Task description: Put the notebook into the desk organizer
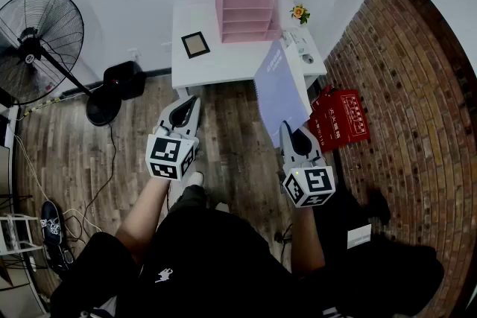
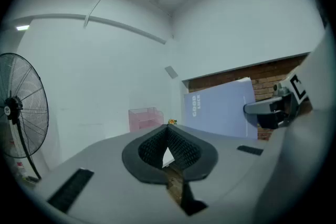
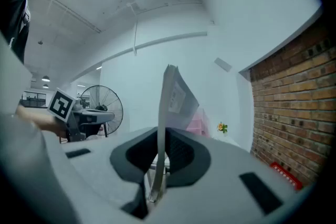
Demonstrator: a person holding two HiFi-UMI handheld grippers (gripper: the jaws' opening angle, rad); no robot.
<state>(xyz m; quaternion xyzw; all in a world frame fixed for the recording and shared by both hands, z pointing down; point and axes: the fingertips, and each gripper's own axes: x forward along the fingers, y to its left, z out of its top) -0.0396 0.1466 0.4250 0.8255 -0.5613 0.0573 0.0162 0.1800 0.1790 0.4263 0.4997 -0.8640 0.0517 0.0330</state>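
A lavender notebook (image 1: 279, 89) stands on edge in the air, lifted off the white desk (image 1: 223, 59), with my right gripper (image 1: 297, 139) shut on its near end. In the right gripper view the notebook (image 3: 169, 97) rises edge-on from between the pads. From the left gripper view its cover (image 2: 223, 110) shows printed lettering. The pink desk organizer (image 1: 247, 5) with tiered shelves stands at the back of the desk. My left gripper (image 1: 188, 112) is shut and holds nothing, hovering over the floor short of the desk's front left.
A small framed picture (image 1: 195, 45) lies on the desk's left part. A little flower pot (image 1: 299, 13) and small items sit at its right end. Red bags (image 1: 339, 118) lean at the brick wall (image 1: 417, 86). A standing fan (image 1: 41, 41) is at the left.
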